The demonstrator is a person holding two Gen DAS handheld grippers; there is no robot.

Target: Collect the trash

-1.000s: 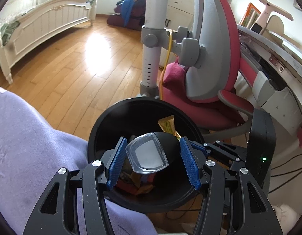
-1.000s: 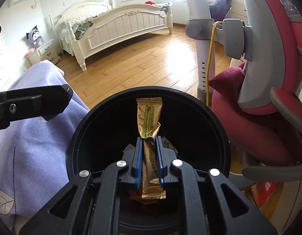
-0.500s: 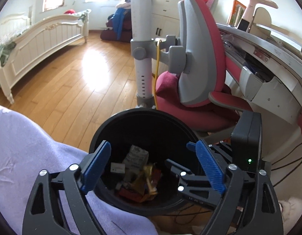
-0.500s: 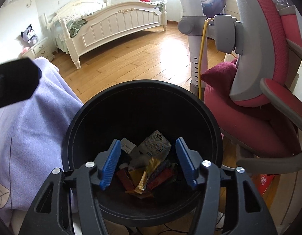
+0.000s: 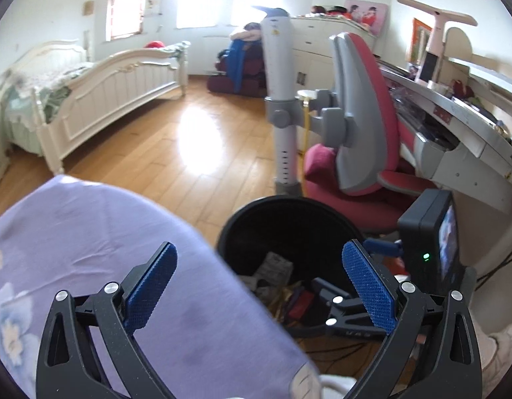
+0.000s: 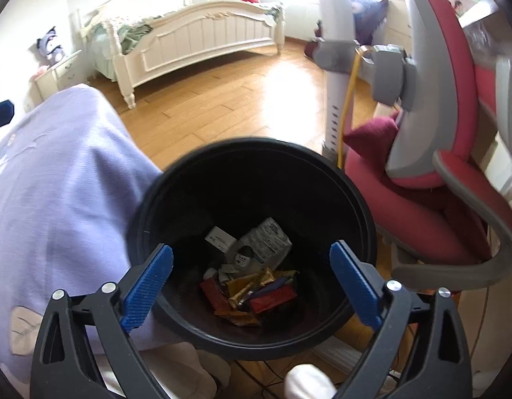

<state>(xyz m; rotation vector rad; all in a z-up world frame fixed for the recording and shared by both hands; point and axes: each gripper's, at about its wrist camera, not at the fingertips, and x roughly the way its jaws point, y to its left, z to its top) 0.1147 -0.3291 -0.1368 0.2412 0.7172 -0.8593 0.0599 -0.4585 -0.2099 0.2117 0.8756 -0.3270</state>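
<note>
A round black bin (image 6: 256, 143) stands on the wooden floor beside a purple bedcover (image 6: 56, 183). At its bottom lie several wrappers (image 6: 256, 289), red and gold, and a crumpled white packet (image 6: 266, 239). My right gripper (image 6: 251, 251) hangs over the bin's near rim, jaws opening wide with nothing between them. My left gripper (image 5: 258, 252) is above the bedcover's edge (image 5: 89, 249) and the bin's left rim (image 5: 289, 199), jaws also opening and holding nothing. In the right wrist view, a blue fingertip (image 6: 1, 111) of the left gripper shows at the far left.
A red and grey chair (image 5: 355, 133) and a grey pole (image 5: 282, 99) with a yellow cable stand just behind the bin. A white bed (image 5: 106, 93) is across the floor, and a cluttered desk (image 5: 472, 133) is at the right. Cables lie under the bin.
The left gripper let go of a clear plastic lid and the right one a gold wrapper; both dropped into the bin. Both jaws spread wide. The left gripper rose and swung left over the bedcover.
</note>
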